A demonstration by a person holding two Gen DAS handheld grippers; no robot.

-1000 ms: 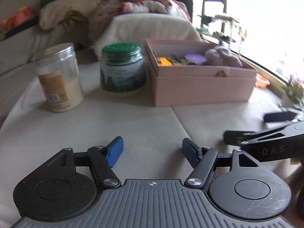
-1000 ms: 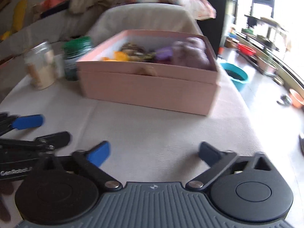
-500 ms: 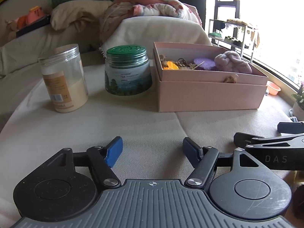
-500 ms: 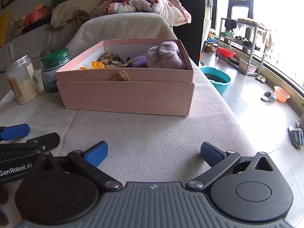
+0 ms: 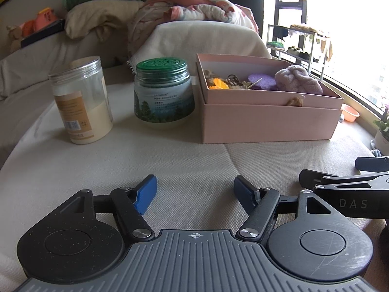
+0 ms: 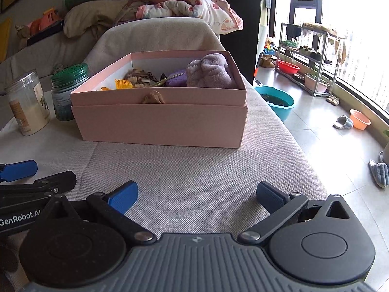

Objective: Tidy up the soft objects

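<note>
1. Soft stuff is already sitting in the pink box (image 6: 160,119) at the cushion's (image 6: 194,182) far edge: purple towel (image 6: 210,74), sponge, flower.
2. Left gripper (image 5: 195,191) and right gripper (image 6: 197,196) are hovering spread apart, holding nothing.
3. Nothing loose is lying outside, so it's looking basically done.

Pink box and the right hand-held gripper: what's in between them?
Nothing: the right wrist view shows only bare beige woven cloth between the open right hand-held gripper and the pink cardboard box.

Beige cushion (image 5: 194,165) carries pink box (image 5: 267,124); two jars (image 5: 164,92).
</note>
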